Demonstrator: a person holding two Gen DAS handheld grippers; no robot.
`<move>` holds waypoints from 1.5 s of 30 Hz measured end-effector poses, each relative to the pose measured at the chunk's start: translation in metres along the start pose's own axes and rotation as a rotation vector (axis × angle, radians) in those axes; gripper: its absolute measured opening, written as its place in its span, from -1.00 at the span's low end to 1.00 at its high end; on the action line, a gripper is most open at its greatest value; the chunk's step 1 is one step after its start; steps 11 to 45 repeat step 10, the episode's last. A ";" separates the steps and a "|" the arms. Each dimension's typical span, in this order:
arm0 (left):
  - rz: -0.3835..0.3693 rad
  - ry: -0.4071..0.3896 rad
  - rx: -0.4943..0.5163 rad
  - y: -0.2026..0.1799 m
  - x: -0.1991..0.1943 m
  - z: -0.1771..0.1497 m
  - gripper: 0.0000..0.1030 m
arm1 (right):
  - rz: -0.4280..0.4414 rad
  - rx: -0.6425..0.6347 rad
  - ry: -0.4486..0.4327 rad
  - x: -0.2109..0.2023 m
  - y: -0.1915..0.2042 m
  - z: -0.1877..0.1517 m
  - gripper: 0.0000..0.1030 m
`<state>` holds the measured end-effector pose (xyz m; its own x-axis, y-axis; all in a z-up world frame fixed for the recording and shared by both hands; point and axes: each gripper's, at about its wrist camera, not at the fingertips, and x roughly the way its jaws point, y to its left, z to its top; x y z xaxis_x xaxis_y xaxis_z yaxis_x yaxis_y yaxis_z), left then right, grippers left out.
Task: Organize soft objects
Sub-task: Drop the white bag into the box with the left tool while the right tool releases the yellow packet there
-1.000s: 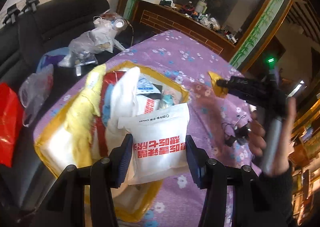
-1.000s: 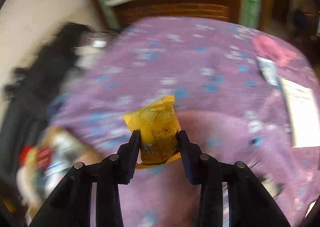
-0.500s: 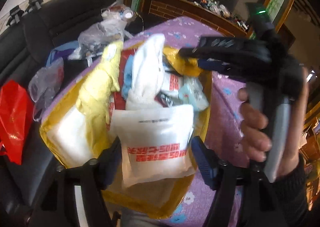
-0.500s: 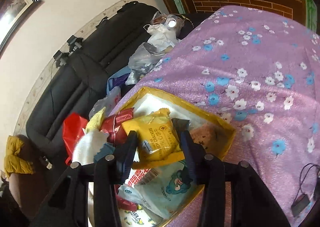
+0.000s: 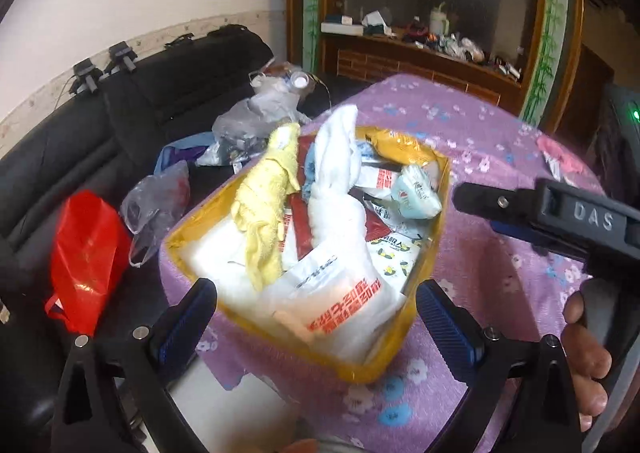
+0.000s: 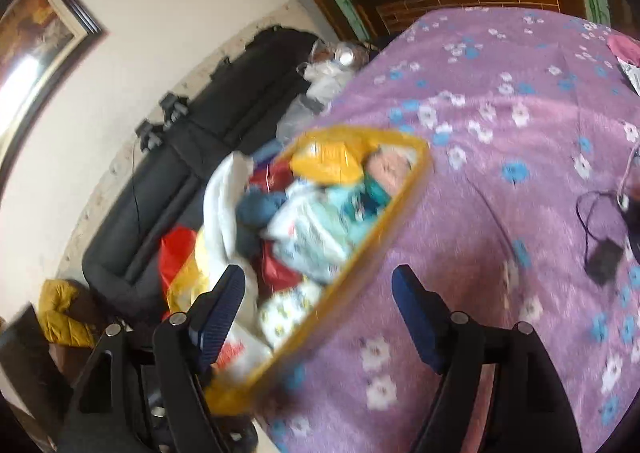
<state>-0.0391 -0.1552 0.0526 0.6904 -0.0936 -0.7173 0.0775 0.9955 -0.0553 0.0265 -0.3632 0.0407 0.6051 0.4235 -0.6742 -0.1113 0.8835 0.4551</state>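
A yellow-rimmed box [image 5: 434,253] sits at the left edge of the purple flowered table [image 5: 500,253], full of soft things. A white packet with red print [image 5: 340,305] lies at its near end. A yellow packet [image 5: 396,147] lies at its far end, also in the right wrist view [image 6: 328,161]. A yellow cloth [image 5: 268,205] and a white cloth [image 5: 336,173] stand up in it. My left gripper [image 5: 316,317] is open and empty just before the box. My right gripper [image 6: 318,305] is open and empty over the box's rim [image 6: 360,253].
A black sofa [image 5: 168,85] stands left of the table with a red bag [image 5: 86,253] and clear plastic bags [image 5: 160,197] on it. A black cable and small device [image 6: 600,253] lie on the table at right. A pink item [image 5: 560,157] lies far right.
My left gripper opened and let the white packet drop into the box. My right gripper carried the yellow packet over the box, opened and left it there, then drew back.
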 end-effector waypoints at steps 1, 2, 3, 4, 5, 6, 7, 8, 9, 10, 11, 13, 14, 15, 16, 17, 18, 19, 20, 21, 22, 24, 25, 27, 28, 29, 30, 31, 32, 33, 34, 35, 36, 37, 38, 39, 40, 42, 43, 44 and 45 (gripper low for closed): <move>-0.002 0.003 -0.009 0.002 -0.001 -0.001 0.97 | -0.009 -0.010 -0.013 -0.008 0.003 -0.002 0.47; -0.008 0.012 -0.016 0.004 -0.003 -0.002 0.97 | -0.016 -0.016 -0.024 -0.014 0.005 -0.003 0.47; -0.009 0.018 -0.016 0.005 -0.005 -0.001 0.97 | -0.018 -0.020 -0.033 -0.019 0.007 -0.004 0.47; -0.008 0.014 -0.015 0.005 -0.009 -0.003 0.97 | -0.019 -0.022 -0.043 -0.024 0.008 -0.004 0.47; -0.006 0.008 -0.015 0.006 -0.015 -0.004 0.97 | -0.020 -0.022 -0.048 -0.027 0.010 -0.005 0.47; -0.001 -0.002 -0.016 0.005 -0.019 -0.005 0.97 | -0.020 -0.024 -0.052 -0.030 0.011 -0.007 0.47; 0.001 -0.010 -0.014 0.003 -0.024 -0.007 0.97 | -0.018 -0.033 -0.056 -0.033 0.014 -0.009 0.47; 0.000 -0.032 -0.009 0.003 -0.029 -0.009 0.97 | -0.019 -0.046 -0.058 -0.034 0.017 -0.010 0.47; -0.002 -0.043 -0.001 0.001 -0.033 -0.010 0.97 | -0.027 -0.060 -0.057 -0.034 0.020 -0.011 0.47; -0.002 -0.049 0.011 -0.001 -0.036 -0.012 0.97 | -0.033 -0.068 -0.057 -0.034 0.021 -0.012 0.47; -0.002 -0.049 0.011 -0.001 -0.036 -0.012 0.97 | -0.033 -0.068 -0.057 -0.034 0.021 -0.012 0.47; -0.002 -0.049 0.011 -0.001 -0.036 -0.012 0.97 | -0.033 -0.068 -0.057 -0.034 0.021 -0.012 0.47; -0.002 -0.049 0.011 -0.001 -0.036 -0.012 0.97 | -0.033 -0.068 -0.057 -0.034 0.021 -0.012 0.47; -0.002 -0.049 0.011 -0.001 -0.036 -0.012 0.97 | -0.033 -0.068 -0.057 -0.034 0.021 -0.012 0.47; -0.002 -0.049 0.011 -0.001 -0.036 -0.012 0.97 | -0.033 -0.068 -0.057 -0.034 0.021 -0.012 0.47; -0.002 -0.049 0.011 -0.001 -0.036 -0.012 0.97 | -0.033 -0.068 -0.057 -0.034 0.021 -0.012 0.47; -0.002 -0.049 0.011 -0.001 -0.036 -0.012 0.97 | -0.033 -0.068 -0.057 -0.034 0.021 -0.012 0.47; -0.002 -0.049 0.011 -0.001 -0.036 -0.012 0.97 | -0.033 -0.068 -0.057 -0.034 0.021 -0.012 0.47; -0.002 -0.049 0.011 -0.001 -0.036 -0.012 0.97 | -0.033 -0.068 -0.057 -0.034 0.021 -0.012 0.47; -0.002 -0.049 0.011 -0.001 -0.036 -0.012 0.97 | -0.033 -0.068 -0.057 -0.034 0.021 -0.012 0.47; -0.002 -0.049 0.011 -0.001 -0.036 -0.012 0.97 | -0.033 -0.068 -0.057 -0.034 0.021 -0.012 0.47; -0.002 -0.049 0.011 -0.001 -0.036 -0.012 0.97 | -0.033 -0.068 -0.057 -0.034 0.021 -0.012 0.47; -0.002 -0.049 0.011 -0.001 -0.036 -0.012 0.97 | -0.033 -0.068 -0.057 -0.034 0.021 -0.012 0.47; -0.002 -0.049 0.011 -0.001 -0.036 -0.012 0.97 | -0.033 -0.068 -0.057 -0.034 0.021 -0.012 0.47; -0.002 -0.049 0.011 -0.001 -0.036 -0.012 0.97 | -0.033 -0.068 -0.057 -0.034 0.021 -0.012 0.47; -0.002 -0.049 0.011 -0.001 -0.036 -0.012 0.97 | -0.033 -0.068 -0.057 -0.034 0.021 -0.012 0.47; -0.002 -0.049 0.011 -0.001 -0.036 -0.012 0.97 | -0.033 -0.068 -0.057 -0.034 0.021 -0.012 0.47; -0.002 -0.049 0.011 -0.001 -0.036 -0.012 0.97 | -0.033 -0.068 -0.057 -0.034 0.021 -0.012 0.47; -0.002 -0.049 0.011 -0.001 -0.036 -0.012 0.97 | -0.033 -0.068 -0.057 -0.034 0.021 -0.012 0.47; -0.002 -0.049 0.011 -0.001 -0.036 -0.012 0.97 | -0.033 -0.068 -0.057 -0.034 0.021 -0.012 0.47; -0.002 -0.049 0.011 -0.001 -0.036 -0.012 0.97 | -0.033 -0.068 -0.057 -0.034 0.021 -0.012 0.47; -0.002 -0.049 0.011 -0.001 -0.036 -0.012 0.97 | -0.033 -0.068 -0.057 -0.034 0.021 -0.012 0.47; -0.002 -0.049 0.011 -0.001 -0.036 -0.012 0.97 | -0.033 -0.068 -0.057 -0.034 0.021 -0.012 0.47; -0.002 -0.049 0.011 -0.001 -0.036 -0.012 0.97 | -0.033 -0.068 -0.057 -0.034 0.021 -0.012 0.47; -0.002 -0.049 0.011 -0.001 -0.036 -0.012 0.97 | -0.033 -0.068 -0.057 -0.034 0.021 -0.012 0.47; -0.002 -0.049 0.011 -0.001 -0.036 -0.012 0.97 | -0.033 -0.068 -0.057 -0.034 0.021 -0.012 0.47; -0.002 -0.049 0.011 -0.001 -0.036 -0.012 0.97 | -0.033 -0.068 -0.057 -0.034 0.021 -0.012 0.47; -0.002 -0.049 0.011 -0.001 -0.036 -0.012 0.97 | -0.033 -0.068 -0.057 -0.034 0.021 -0.012 0.47; -0.002 -0.049 0.011 -0.001 -0.036 -0.012 0.97 | -0.033 -0.068 -0.057 -0.034 0.021 -0.012 0.47; -0.002 -0.049 0.011 -0.001 -0.036 -0.012 0.97 | -0.033 -0.068 -0.057 -0.034 0.021 -0.012 0.47; -0.002 -0.049 0.011 -0.001 -0.036 -0.012 0.97 | -0.033 -0.068 -0.057 -0.034 0.021 -0.012 0.47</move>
